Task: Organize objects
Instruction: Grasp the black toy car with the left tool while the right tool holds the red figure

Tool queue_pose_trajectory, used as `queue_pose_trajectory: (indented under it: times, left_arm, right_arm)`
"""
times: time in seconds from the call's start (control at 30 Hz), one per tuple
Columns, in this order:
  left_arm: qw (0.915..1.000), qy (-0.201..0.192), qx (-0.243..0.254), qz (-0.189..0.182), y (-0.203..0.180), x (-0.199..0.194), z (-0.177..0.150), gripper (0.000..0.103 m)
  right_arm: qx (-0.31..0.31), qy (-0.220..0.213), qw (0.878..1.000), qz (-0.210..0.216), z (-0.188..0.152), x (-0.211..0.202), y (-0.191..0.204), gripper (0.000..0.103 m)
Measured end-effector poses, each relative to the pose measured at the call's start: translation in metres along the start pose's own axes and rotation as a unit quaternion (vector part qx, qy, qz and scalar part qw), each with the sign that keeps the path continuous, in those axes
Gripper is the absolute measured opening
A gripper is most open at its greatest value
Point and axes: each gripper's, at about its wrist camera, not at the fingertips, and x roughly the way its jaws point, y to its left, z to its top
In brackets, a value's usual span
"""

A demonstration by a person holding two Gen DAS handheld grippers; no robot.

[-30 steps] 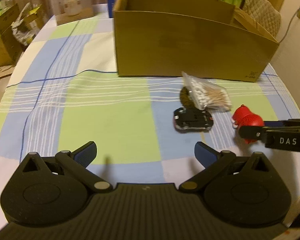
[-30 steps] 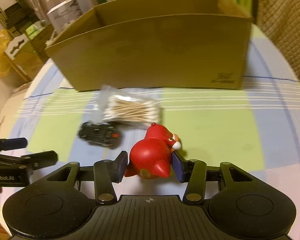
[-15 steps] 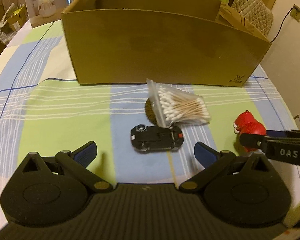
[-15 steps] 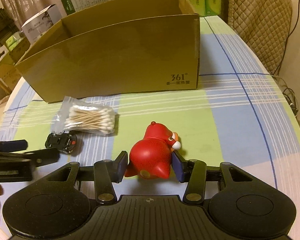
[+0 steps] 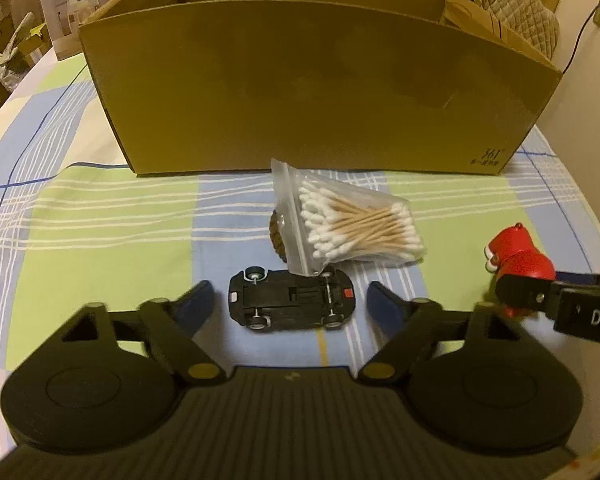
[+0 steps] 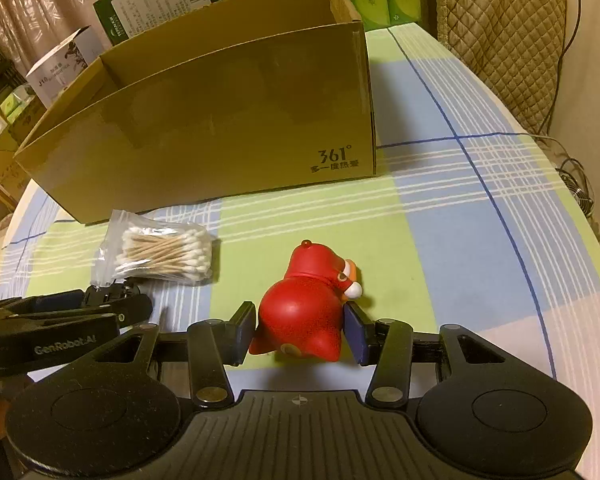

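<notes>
— Both tongs are low over the table; nothing has gone into the cardboard box (image 5: 320, 88) as far as I can see, though its inside is hidden

— So what's left?

— The bag of cotton swabs (image 5: 352, 226), the red toy (image 6: 308, 308), the little black car (image 5: 290, 300), all on the cloth in front of the box

— And the grips?

— Right gripper (image 6: 300, 328) is closed on the red toy, level, pointing at the box. Left gripper (image 5: 290, 304) is spread wide, one finger either side of the upturned car, not touching it
</notes>
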Motion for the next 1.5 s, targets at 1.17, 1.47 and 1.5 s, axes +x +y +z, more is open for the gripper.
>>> queue_pose_trajectory:
  times: [1.17, 1.47, 1.5]
  left_arm:
    - [0.9989, -0.036, -0.029, -0.002, 0.019, -0.078, -0.01, 0.062]
    - [0.9982, -0.05, -0.032, -0.009, 0.012, -0.102, -0.007, 0.062]
    - [0.9981, -0.052, -0.031, -0.009, 0.011, -0.105, -0.007, 0.062]
  right_arm:
    - [-0.058, -0.047, 0.996, 0.042, -0.001, -0.039, 0.029, 0.042]
    - [-0.065, -0.06, 0.995, 0.045, 0.001, -0.066, 0.037, 0.042]
    - [-0.067, -0.063, 0.995, 0.045, 0.001, -0.07, 0.039, 0.042]
